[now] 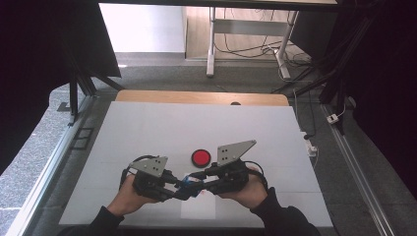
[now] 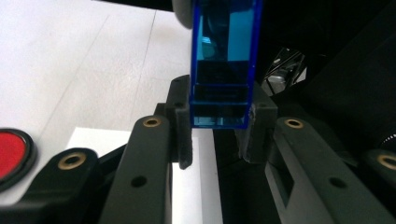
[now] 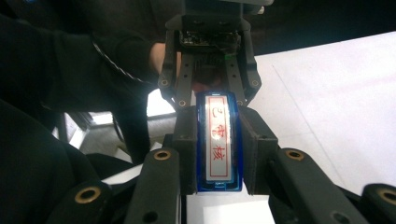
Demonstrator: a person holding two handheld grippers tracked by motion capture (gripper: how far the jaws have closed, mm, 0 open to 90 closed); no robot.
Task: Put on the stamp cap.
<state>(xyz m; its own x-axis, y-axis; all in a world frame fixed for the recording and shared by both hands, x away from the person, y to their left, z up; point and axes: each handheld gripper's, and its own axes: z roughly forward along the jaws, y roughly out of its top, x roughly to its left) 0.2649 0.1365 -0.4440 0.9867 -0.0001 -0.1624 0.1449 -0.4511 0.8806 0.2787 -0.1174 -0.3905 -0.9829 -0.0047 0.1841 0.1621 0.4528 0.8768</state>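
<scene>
While each hand-held gripper, left (image 1: pixel 181 191) and right (image 1: pixel 198 183), clamps one blue stamp (image 1: pixel 186 183) between them, one red pad (image 1: pixel 200 157) sits on the tabletop (image 1: pixel 147 128).

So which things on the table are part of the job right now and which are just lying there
In the job:
- blue translucent plastic stamp
- left gripper, shut on it
- right gripper, shut on it

Lying about:
- round red ink pad
- white paper sheet
</scene>
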